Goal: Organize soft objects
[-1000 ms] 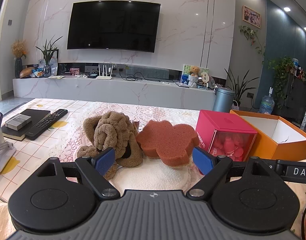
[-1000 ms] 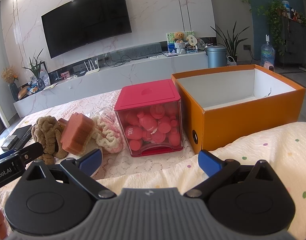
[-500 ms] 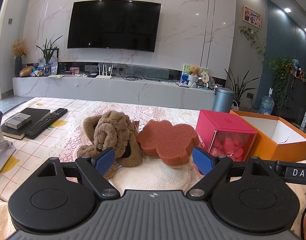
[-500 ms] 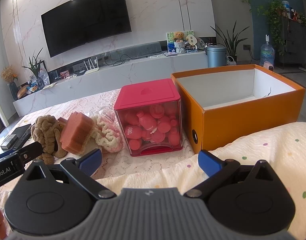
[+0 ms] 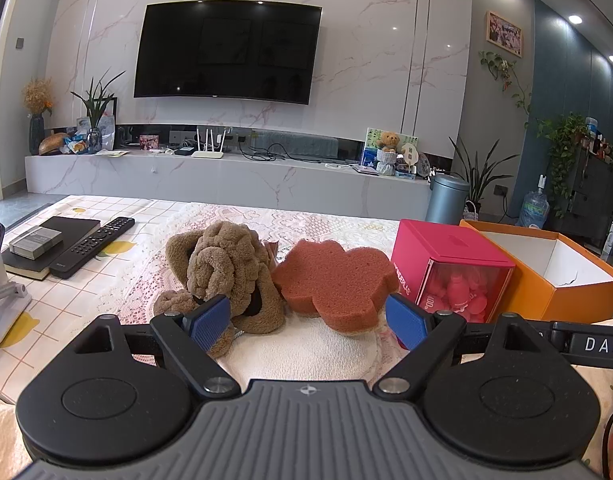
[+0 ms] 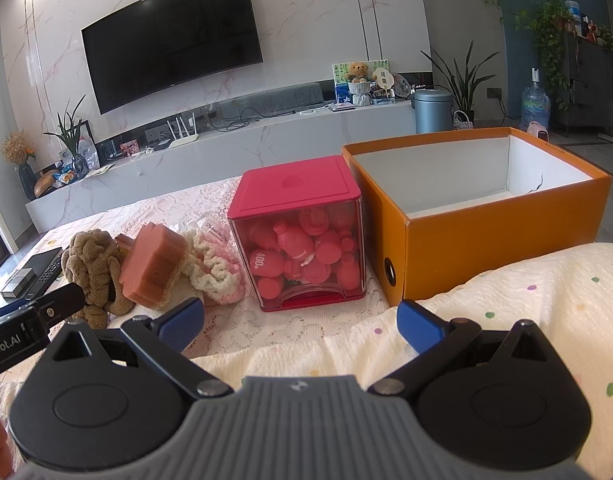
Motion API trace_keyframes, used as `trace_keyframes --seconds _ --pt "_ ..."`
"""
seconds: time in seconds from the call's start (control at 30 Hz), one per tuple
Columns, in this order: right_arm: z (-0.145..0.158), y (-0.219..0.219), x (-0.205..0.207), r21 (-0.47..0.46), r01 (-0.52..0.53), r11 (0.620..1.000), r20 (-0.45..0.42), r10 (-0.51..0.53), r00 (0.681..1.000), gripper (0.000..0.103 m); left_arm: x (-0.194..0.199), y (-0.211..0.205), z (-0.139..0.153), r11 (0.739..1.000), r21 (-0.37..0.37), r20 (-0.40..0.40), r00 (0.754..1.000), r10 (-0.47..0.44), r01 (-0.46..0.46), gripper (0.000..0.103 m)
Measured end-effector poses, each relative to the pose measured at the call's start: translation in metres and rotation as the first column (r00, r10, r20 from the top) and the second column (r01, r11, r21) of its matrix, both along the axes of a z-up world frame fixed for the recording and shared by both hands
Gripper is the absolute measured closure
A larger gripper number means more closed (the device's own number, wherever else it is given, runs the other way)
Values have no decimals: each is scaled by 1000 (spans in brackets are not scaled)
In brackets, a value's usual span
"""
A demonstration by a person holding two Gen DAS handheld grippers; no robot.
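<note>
A wall-mounted television [image 5: 228, 51] is hanging over a long marble console behind the table [image 5: 106, 280], which is wearing a lace cloth over a checked one. I am holding my left gripper [image 5: 308, 320] low over a white fluffy pad [image 5: 306, 350], its blue jaws spread wide and gripping nothing. Just beyond them a brown plush bundle [image 5: 222, 268] is lying beside a reddish flower-shaped sponge [image 5: 332, 276], the two touching. I am keeping my right gripper [image 6: 302, 322] wide apart too, empty, hovering above a cream dotted blanket [image 6: 526, 304]. Ahead of it a red-lidded clear box [image 6: 302, 236] full of pink pieces is standing just beside an open orange box [image 6: 486, 220]. A pink and cream knitted item [image 6: 214, 264] is resting between the sponge and the clear box. A remote control [image 5: 92, 246] is lying well off on the left.
</note>
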State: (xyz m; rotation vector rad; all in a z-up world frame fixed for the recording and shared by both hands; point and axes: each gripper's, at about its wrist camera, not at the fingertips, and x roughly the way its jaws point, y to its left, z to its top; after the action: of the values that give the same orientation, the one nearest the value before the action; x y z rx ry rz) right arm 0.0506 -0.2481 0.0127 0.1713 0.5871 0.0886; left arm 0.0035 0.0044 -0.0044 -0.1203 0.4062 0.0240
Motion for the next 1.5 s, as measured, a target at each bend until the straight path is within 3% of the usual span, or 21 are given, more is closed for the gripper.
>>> trace_keyframes --seconds 0.7,1.0,1.17,1.33,1.5 --pt "-4 6 5 -28 -8 1000 -29 7 1000 2 -2 4 0 999 -39 -11 1000 0 0 1" --pt "-4 13 11 -57 -36 998 -51 33 998 2 2 17 1 995 -98 -71 997 3 -10 33" --pt "-3 22 21 -58 -109 992 -58 106 993 3 6 27 4 989 -146 -84 996 -24 12 35" --pt "-4 38 38 -49 -202 978 -69 199 978 19 21 35 11 998 -63 -156 988 13 -23 37" --pt "0 65 51 -103 -290 951 -37 288 957 21 39 54 16 999 11 -200 979 32 -31 33"
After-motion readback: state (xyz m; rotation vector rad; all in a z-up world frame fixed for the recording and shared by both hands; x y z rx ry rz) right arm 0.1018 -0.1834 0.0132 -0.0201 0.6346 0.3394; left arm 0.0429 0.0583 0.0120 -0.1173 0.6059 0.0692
